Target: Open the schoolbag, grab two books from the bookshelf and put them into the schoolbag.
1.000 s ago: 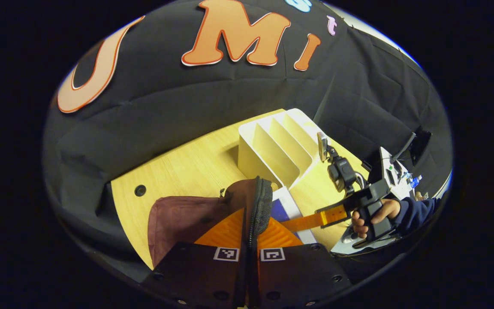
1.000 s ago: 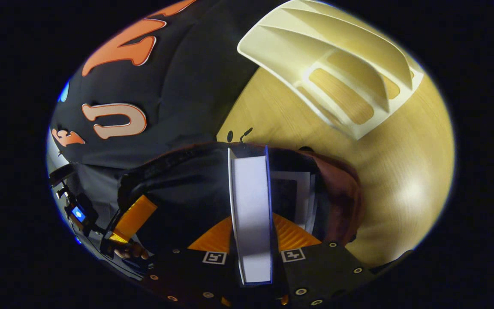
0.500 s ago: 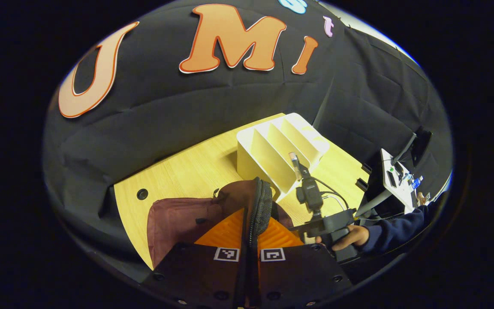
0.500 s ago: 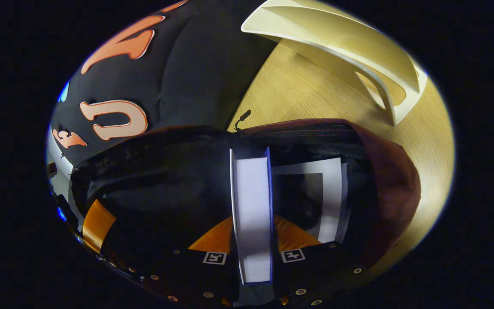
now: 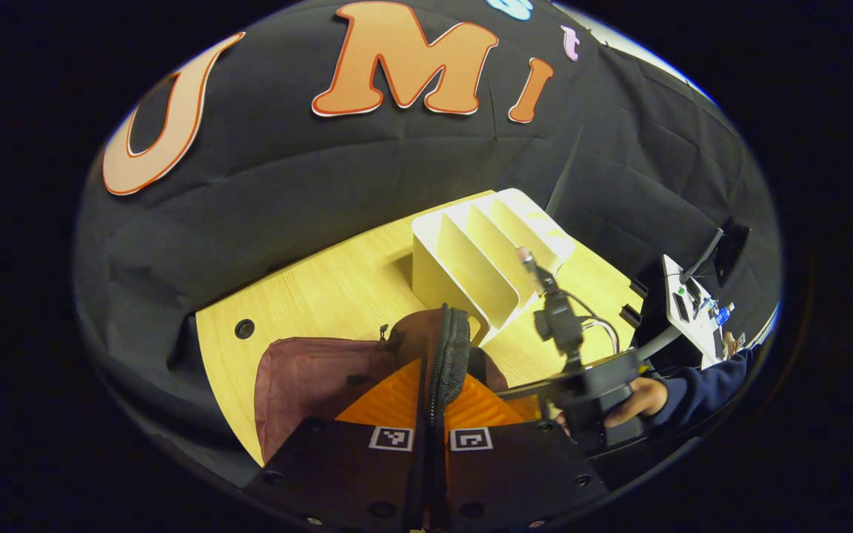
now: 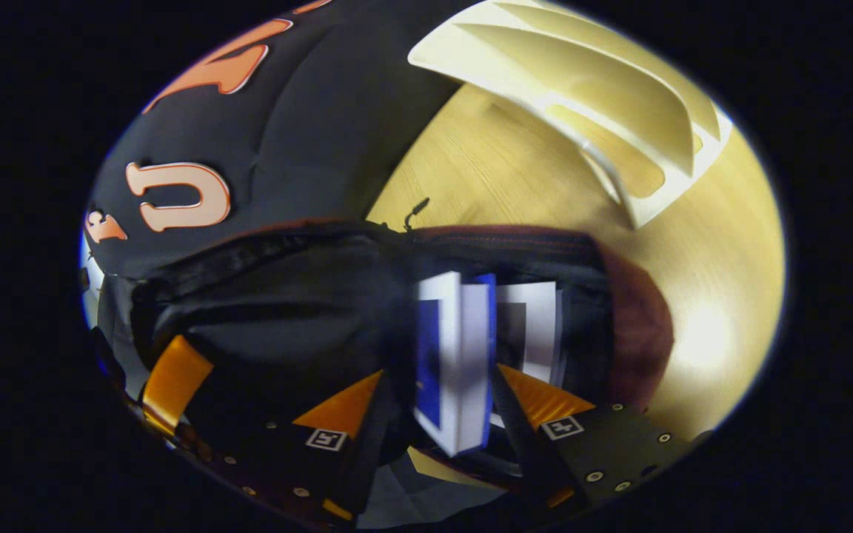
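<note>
So we've got the left tool point(image 5: 430, 414) pinching the schoolbag point(image 5: 323, 377) rim on the worktop point(image 5: 323, 296), while our right tool point(image 6: 456, 433), fingers spread apart, lets the book point(image 6: 460, 370) sit inside the open bag beside another book point(image 6: 534, 333).

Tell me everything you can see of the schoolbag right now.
The schoolbag is maroon fabric with a dark lining, lying on the wooden table beside the white bookshelf. Its zipper is undone; the left gripper pinches the zipper edge, holding the mouth open. One book stands inside; a blue-covered book tilts in.
</note>
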`<state>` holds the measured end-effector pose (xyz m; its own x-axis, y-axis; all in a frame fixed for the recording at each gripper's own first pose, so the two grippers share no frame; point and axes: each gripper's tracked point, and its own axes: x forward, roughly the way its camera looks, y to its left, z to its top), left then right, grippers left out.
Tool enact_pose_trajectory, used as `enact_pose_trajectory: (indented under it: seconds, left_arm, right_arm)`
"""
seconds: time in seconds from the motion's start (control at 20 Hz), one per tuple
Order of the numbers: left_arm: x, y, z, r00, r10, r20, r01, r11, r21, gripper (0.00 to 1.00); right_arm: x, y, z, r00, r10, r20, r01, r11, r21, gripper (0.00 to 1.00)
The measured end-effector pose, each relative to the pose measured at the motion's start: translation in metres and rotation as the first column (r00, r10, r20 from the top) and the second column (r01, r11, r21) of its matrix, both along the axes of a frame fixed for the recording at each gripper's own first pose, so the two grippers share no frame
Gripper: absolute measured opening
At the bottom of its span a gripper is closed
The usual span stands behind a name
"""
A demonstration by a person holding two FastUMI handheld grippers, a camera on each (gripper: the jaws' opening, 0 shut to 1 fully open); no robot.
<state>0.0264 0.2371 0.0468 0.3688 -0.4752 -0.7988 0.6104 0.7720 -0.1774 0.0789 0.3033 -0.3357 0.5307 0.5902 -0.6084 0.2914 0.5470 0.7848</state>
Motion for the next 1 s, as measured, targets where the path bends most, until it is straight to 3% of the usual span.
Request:
enact_pose_trajectory:
  seconds: [0.1,0.3,0.4,0.55,0.6,0.65,0.75,1.0]
  left_arm:
    - [-0.004,-0.003,-0.008,0.999,0.033,0.003,-0.033,0.999,0.021,0.04]
    - [-0.018,-0.024,-0.021,0.995,0.100,-0.003,-0.099,0.993,0.068,0.06]
    - [-0.032,-0.037,-0.032,0.990,0.139,-0.014,-0.137,0.986,0.096,0.16]
    - [-0.055,-0.079,-0.037,0.983,0.177,-0.043,-0.173,0.982,0.077,0.43]
    - [-0.058,-0.095,-0.036,0.982,0.186,-0.044,-0.183,0.981,0.067,0.46]
    - [-0.061,-0.110,-0.034,0.980,0.193,-0.037,-0.191,0.980,0.058,0.68]
    - [-0.063,-0.136,-0.032,0.977,0.213,-0.017,-0.212,0.975,0.061,0.82]
    - [-0.068,-0.189,0.000,0.953,0.291,0.082,-0.294,0.955,0.029,0.88]
  right_arm:
    - [-0.002,-0.025,0.016,1.000,-0.005,0.022,0.005,1.000,-0.012,0.87]
    - [-0.009,-0.087,0.038,0.995,0.021,0.100,-0.012,0.996,-0.088,0.88]
    - [-0.017,-0.120,0.048,0.990,0.048,0.131,-0.032,0.992,-0.126,0.88]
    - [-0.029,-0.168,0.056,0.981,0.093,0.168,-0.061,0.981,-0.186,0.89]
    - [-0.033,-0.181,0.058,0.978,0.111,0.175,-0.074,0.976,-0.206,0.88]
    - [-0.037,-0.194,0.064,0.973,0.126,0.191,-0.082,0.972,-0.220,0.88]
    - [-0.042,-0.213,0.076,0.964,0.152,0.219,-0.095,0.963,-0.252,0.88]
    - [-0.054,-0.260,0.111,0.937,0.205,0.283,-0.103,0.936,-0.337,0.92]
